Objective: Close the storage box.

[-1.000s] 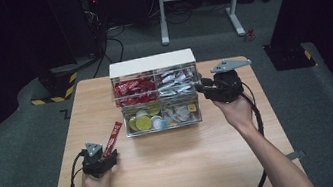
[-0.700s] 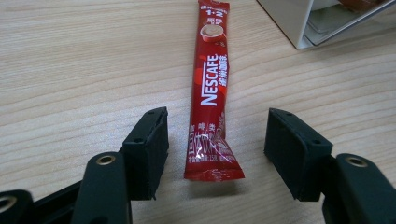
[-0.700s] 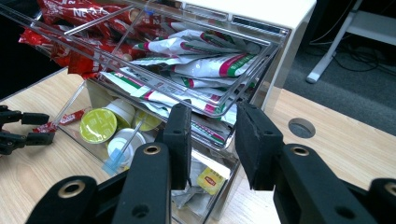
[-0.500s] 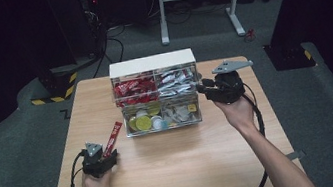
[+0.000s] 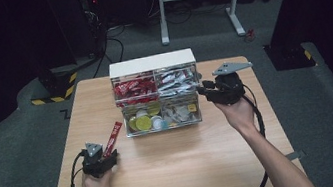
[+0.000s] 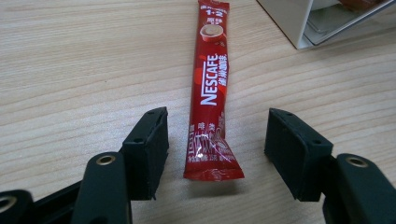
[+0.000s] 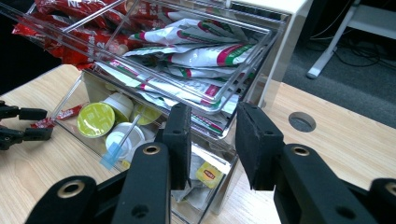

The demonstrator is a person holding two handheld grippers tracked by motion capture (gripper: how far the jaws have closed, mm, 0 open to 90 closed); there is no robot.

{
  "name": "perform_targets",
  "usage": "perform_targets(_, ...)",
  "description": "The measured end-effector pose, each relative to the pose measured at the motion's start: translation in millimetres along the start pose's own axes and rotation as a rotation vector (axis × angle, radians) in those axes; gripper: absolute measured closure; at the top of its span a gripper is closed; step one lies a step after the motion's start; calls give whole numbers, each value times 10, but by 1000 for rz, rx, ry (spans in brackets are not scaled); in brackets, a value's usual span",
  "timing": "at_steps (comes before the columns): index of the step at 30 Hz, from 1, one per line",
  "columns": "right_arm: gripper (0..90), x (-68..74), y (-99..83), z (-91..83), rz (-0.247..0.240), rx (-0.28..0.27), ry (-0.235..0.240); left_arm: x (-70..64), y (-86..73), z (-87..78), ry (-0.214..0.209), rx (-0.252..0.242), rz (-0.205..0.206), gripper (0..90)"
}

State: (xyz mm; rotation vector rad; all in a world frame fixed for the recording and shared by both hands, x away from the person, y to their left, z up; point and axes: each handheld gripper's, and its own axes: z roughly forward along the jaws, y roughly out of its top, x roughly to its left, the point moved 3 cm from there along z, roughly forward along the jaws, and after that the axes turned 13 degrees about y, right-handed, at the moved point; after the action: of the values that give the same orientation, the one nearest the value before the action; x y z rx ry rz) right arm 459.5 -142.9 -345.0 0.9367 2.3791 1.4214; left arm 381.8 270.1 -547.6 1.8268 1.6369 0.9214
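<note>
A red Nescafe stick (image 6: 210,88) lies flat on the wooden table (image 5: 181,167), its near end between the jaws of my left gripper (image 6: 215,133), which is open and does not touch it. In the high view the stick (image 5: 113,136) points from my left gripper (image 5: 106,156) toward the drawer organiser (image 5: 149,63). My right gripper (image 5: 201,92) is at the organiser's right front. Its jaws stand a narrow gap apart around the front corner of the pulled-out upper right drawer (image 7: 261,51), my right gripper (image 7: 213,135) not clamped on it.
The upper drawers hold red sticks (image 5: 133,86) and white sachets (image 7: 201,56). The lower drawers hold capsules (image 7: 95,119) and tea bags (image 7: 208,175). A cable hole (image 7: 301,121) sits in the table by the organiser. Bare tabletop lies in front of the organiser.
My right gripper has edged slightly left toward the organiser. The left gripper and the stick have stayed put.
</note>
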Motion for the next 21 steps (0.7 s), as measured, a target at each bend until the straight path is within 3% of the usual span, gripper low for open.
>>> perform_targets(21, 663, -58, -22, -165, 6, -10, -37, -1, 0, 0, 1, 0, 0, 397)
